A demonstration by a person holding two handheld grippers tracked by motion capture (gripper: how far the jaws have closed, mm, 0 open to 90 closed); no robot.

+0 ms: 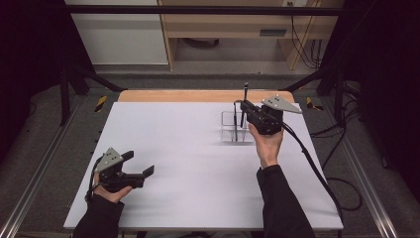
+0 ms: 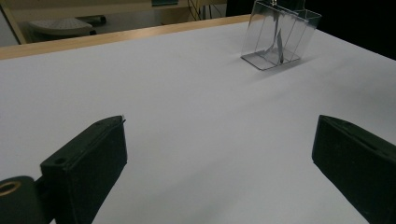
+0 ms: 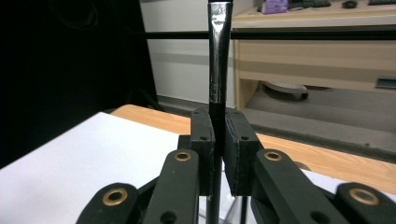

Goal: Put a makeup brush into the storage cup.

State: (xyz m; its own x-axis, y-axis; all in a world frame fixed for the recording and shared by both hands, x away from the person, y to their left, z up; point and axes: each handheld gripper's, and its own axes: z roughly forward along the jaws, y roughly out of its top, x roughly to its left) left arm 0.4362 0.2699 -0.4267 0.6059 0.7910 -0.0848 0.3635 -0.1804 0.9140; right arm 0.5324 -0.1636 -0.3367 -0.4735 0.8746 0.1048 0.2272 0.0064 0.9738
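My clear holder (image 1: 236,128) stood on the table (image 1: 188,163), its compartments holding only the lower end of the black rod (image 1: 243,106). My right gripper (image 1: 243,105) was over the holder, wrist raised, jaws clamped on the rod, which ran upright between the pads, thin and glossy, widening above them. My left gripper (image 1: 139,165) rested near the table's front, jaws wide apart, nothing between them.

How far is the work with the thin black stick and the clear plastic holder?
Done: the right gripper is shut on the thin black stick, upright over the clear plastic holder. In hand: lowering it in, apparently. Left: release. The left gripper rests open on the white table.
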